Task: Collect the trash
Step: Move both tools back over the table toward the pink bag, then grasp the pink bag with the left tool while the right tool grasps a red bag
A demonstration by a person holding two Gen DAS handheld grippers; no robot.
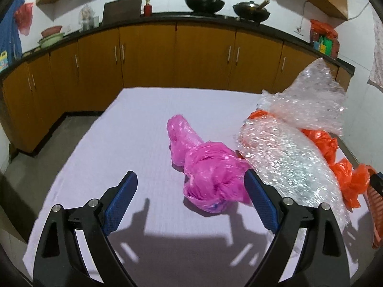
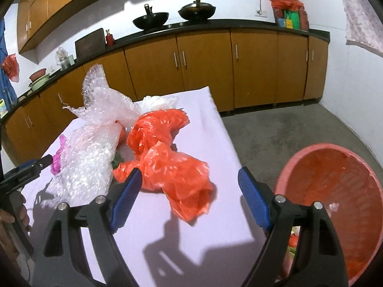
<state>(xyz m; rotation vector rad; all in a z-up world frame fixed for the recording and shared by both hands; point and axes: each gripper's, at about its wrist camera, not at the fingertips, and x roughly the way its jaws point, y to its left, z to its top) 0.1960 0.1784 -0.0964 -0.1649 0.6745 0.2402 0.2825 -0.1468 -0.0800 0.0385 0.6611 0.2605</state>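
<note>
The right gripper [image 2: 189, 184] is wide open at the bottom middle, over a crumpled orange plastic bag [image 2: 172, 167] on the light purple table [image 2: 210, 129]. A clear bubble wrap sheet [image 2: 95, 143] lies to the left. A round pink plastic basket [image 2: 335, 191] sits at the lower right.

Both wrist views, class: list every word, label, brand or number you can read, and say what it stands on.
No text can be read in either view.
Yellow and blue pack at the far left: print too blurred to read.
Green and yellow packets on the counter: too small to read.
Red bottle on the counter: no readable label.
Pink bag, orange bag, bubble wrap: no print visible.
</note>
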